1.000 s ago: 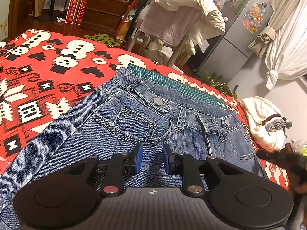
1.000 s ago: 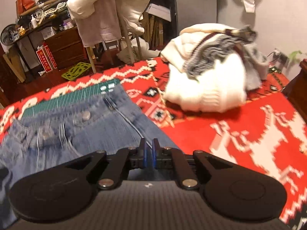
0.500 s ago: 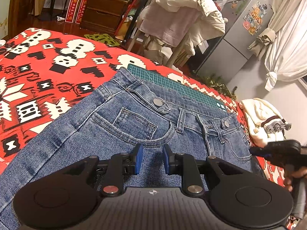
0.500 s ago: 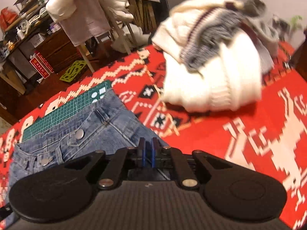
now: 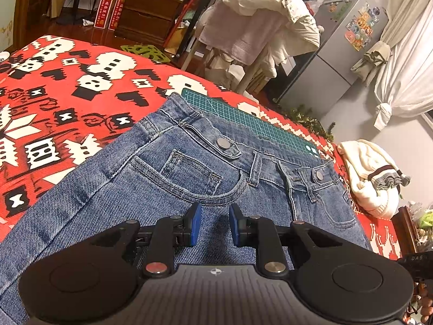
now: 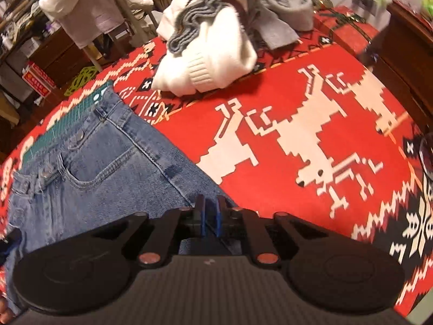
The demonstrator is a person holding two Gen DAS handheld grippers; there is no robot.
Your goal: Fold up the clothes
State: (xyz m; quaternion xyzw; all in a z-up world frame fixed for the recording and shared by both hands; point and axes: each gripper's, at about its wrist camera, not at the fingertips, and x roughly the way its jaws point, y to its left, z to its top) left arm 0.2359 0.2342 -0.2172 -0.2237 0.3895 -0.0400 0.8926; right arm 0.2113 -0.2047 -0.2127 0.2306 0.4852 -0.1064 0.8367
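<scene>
- Denim blue jeans lie flat, front up, on a red blanket with white and black patterns, waistband on the far side.
- A green gridded cutting mat shows just beyond the waistband, partly under it.
- A heap of white and grey knitwear sits on the blanket, right of the jeans.
- Left tongs hover above the near pocket, blue pads apart, gripping nothing.
- Right tongs sit over the jeans' right edge, pads almost together; whether denim is pinched, I cannot tell.

Warm dim indoor light, fisheye-bent edges, right view motion-blurred
</scene>
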